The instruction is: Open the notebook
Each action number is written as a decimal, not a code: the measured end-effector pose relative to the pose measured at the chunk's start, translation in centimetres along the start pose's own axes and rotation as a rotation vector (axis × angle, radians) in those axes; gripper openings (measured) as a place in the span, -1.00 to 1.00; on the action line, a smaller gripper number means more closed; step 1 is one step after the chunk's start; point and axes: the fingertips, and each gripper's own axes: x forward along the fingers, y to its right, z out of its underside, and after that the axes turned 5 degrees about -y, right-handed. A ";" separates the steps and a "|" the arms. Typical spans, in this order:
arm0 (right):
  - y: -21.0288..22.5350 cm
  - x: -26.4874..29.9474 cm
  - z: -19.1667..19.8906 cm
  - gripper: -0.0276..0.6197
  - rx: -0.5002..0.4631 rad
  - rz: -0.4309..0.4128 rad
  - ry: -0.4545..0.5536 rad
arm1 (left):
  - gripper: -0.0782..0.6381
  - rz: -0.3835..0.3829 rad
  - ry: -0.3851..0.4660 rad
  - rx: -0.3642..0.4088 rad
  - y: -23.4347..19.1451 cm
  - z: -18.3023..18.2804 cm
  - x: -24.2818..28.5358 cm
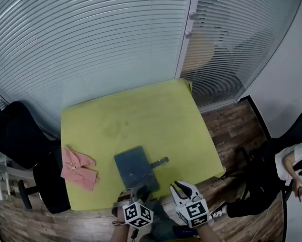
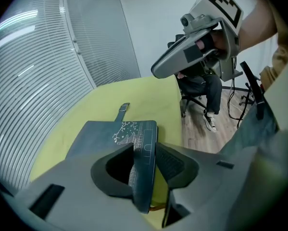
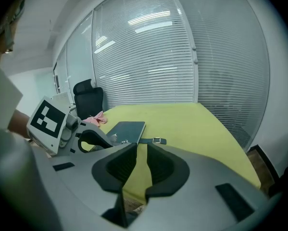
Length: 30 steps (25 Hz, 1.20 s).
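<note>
A dark blue-grey notebook [image 1: 135, 168] lies shut on the yellow-green table [image 1: 140, 115], near its front edge. Its strap with a buckle [image 1: 160, 161] sticks out to the right. My left gripper [image 1: 139, 189] is at the notebook's near edge. In the left gripper view the near edge of the notebook [image 2: 110, 134] stands between the jaws of my left gripper [image 2: 146, 160], with a gap showing beside the right pad [image 2: 175, 165]. My right gripper [image 1: 183, 188] hovers just right of it, off the notebook. Its jaws [image 3: 141, 160] stand a little apart with nothing between them.
A pink cloth [image 1: 77, 168] lies at the table's left front. Black office chairs [image 1: 17, 135] stand at the left, and a seated person [image 1: 292, 163] is at the right. A glass wall with blinds [image 1: 115, 34] runs behind the table. The floor is wood.
</note>
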 end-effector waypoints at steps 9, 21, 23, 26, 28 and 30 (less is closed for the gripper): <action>0.2 -1.2 -0.7 -0.68 -0.005 0.015 0.028 | -0.42 -0.008 0.004 -0.001 0.1 -0.6 -0.9; -1.0 -2.3 -1.5 -0.68 -0.025 -0.008 0.043 | -0.51 -0.049 0.025 -0.011 -0.1 -1.0 -2.5; -1.1 -2.7 -1.5 -0.68 -0.033 -0.010 0.040 | -0.51 -0.054 0.030 -0.021 0.0 -1.1 -2.8; -1.2 -2.9 -1.7 -0.68 -0.042 -0.010 0.045 | -0.51 -0.074 0.036 -0.028 -0.3 -1.0 -3.1; -1.1 -3.0 -1.9 -0.69 -0.045 -0.002 0.052 | -0.51 -0.085 0.045 -0.036 -0.6 -1.1 -3.4; -1.0 -3.2 -1.8 -0.69 -0.036 -0.003 0.057 | -0.51 -0.098 0.054 -0.043 -0.9 -1.2 -3.6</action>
